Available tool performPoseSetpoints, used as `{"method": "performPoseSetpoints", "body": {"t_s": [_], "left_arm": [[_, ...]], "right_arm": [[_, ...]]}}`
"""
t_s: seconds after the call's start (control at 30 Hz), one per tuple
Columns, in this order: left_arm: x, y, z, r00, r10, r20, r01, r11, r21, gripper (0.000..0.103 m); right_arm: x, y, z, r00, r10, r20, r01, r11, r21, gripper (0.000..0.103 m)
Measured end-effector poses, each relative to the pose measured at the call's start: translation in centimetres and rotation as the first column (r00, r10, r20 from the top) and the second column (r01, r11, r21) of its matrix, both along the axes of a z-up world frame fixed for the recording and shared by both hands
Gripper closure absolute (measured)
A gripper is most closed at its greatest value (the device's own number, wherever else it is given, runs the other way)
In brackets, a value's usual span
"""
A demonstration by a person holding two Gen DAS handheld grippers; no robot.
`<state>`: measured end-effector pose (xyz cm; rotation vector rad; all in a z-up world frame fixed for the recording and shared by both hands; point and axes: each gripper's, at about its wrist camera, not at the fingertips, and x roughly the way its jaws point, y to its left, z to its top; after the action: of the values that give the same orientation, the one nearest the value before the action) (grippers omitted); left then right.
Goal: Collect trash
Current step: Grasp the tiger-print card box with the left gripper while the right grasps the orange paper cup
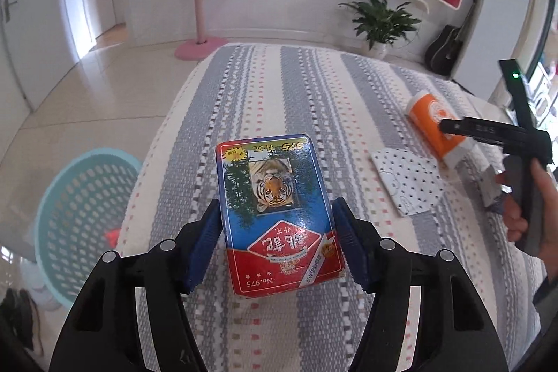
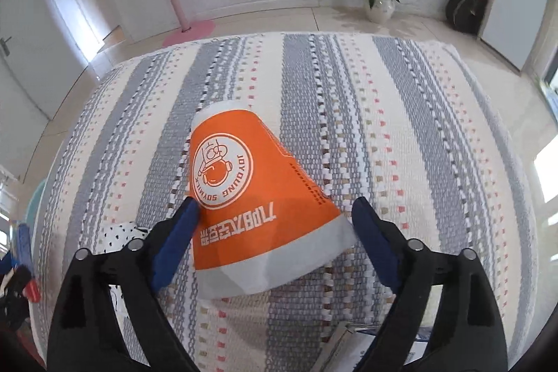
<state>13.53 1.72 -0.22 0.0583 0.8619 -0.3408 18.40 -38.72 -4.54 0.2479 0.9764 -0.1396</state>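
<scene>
1. The left gripper [image 1: 277, 241] has its jaws set to either side of a card box [image 1: 279, 215] printed with a tiger, lying flat on the striped cloth of the tabletop [image 1: 314, 86]. The blue pads sit right at the box's long edges; whether they are pressing it yet cannot be told.
2. The right gripper [image 2: 275, 239] frames an orange paper cup [image 2: 251, 197] lying on its side, wide rim toward the camera. Its left pad touches the cup wall; the right pad stands slightly apart, so these jaws are not yet closed on it.
3. A pale blue mesh basket [image 1: 83, 218] stands on the floor beside the tabletop on the left, something red already inside. It is probably the place for the trash.
4. To do the grasp well, the left jaws should pinch the box squarely across its width, low enough that it cannot pivot out.
5. The cup looks thin and already creased at the rim, so a gentle squeeze across the firmer middle suits it better than a hard one.
6. A dotted white paper [image 1: 408, 180] lies between box and cup; neither gripper should drag it along.
</scene>
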Motion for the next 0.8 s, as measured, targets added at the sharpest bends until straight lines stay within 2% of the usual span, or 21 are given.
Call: {"method": "performPoseSetpoints", "body": {"t_s": [0.1, 0.2, 0.33, 0.43, 0.5, 0.57, 0.67, 0.8], "left_arm": [[-0.1, 0.2, 0.0, 1.0, -0.013, 0.005, 0.013, 1.0, -0.015, 0.041], [0.0, 0.8, -0.3, 1.0, -0.012, -0.004, 0.012, 1.0, -0.028, 0.041], [-0.1, 1.6, -0.3, 1.0, 0.002, -0.003, -0.002, 0.999, -0.043, 0.041], [-0.1, 2.5, 0.0, 1.0, 0.018, 0.004, -0.018, 0.998, -0.058, 0.041], [0.0, 3.0, 0.2, 1.0, 0.025, 0.009, -0.025, 0.998, -0.064, 0.041], [-0.1, 3.3, 0.5, 0.999, 0.029, 0.018, -0.028, 0.997, -0.067, 0.041], [-0.1, 3.9, 0.9, 0.999, 0.038, 0.026, -0.036, 0.996, -0.08, 0.041], [0.0, 4.7, 1.1, 0.998, 0.053, 0.026, -0.051, 0.995, -0.089, 0.041]], "right_arm": [[0.3, 0.4, 0.0, 1.0, 0.004, -0.004, -0.004, 1.0, -0.02, 0.017], [0.5, 1.7, 0.0, 1.0, 0.019, 0.003, -0.019, 0.997, -0.08, 0.017], [0.1, 4.1, 1.0, 0.994, 0.108, 0.031, -0.103, 0.987, -0.125, 0.033], [-0.3, 6.8, 1.5, 0.982, 0.188, 0.026, -0.18, 0.964, -0.198, 0.038], [-0.9, 8.6, 2.2, 0.973, 0.228, 0.045, -0.208, 0.94, -0.269, 0.045], [-1.4, 9.7, 3.0, 0.966, 0.253, 0.059, -0.226, 0.929, -0.293, 0.056], [-2.0, 11.3, 4.1, 0.952, 0.295, 0.076, -0.264, 0.924, -0.276, 0.065], [-1.8, 12.4, 5.0, 0.949, 0.294, 0.112, -0.271, 0.945, -0.183, 0.064]]}}
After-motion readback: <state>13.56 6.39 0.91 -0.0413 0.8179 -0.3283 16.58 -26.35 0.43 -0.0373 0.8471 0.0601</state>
